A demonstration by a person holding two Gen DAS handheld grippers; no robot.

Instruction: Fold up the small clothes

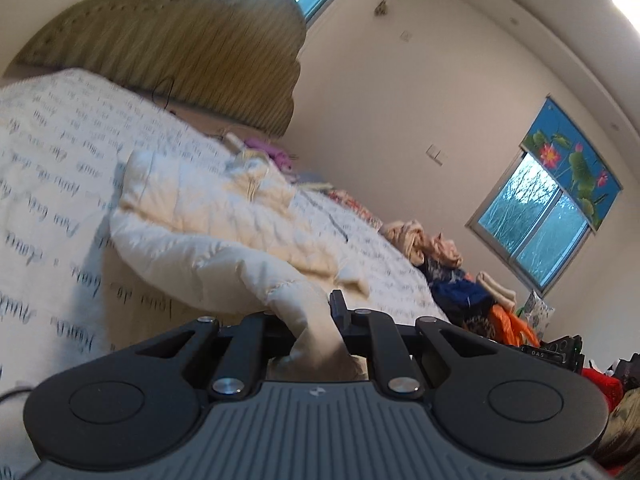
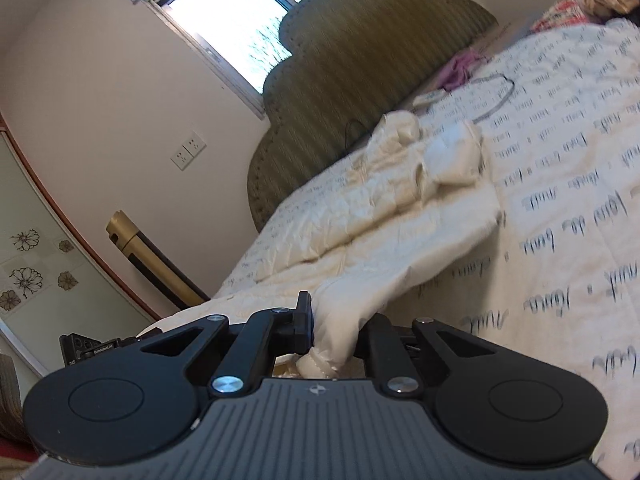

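A cream quilted jacket (image 1: 208, 216) lies on the bed, its hood end toward the headboard. In the left wrist view my left gripper (image 1: 312, 320) is shut on one lower corner of the jacket, and the cloth bunches between the black fingers and drapes up from the bed. The right wrist view shows the same cream quilted jacket (image 2: 384, 208) from the other side. My right gripper (image 2: 336, 332) is shut on its other lower corner, with a rolled hem sticking out below the fingers. Both held corners hang lifted off the sheet.
The bed sheet (image 1: 48, 184) is white with dark script print, backed by an olive scalloped headboard (image 1: 192, 52). A pile of mixed clothes (image 1: 452, 276) sits at the bed's far end. A purple garment (image 2: 460, 68) and a grey cable (image 2: 496, 96) lie near the headboard.
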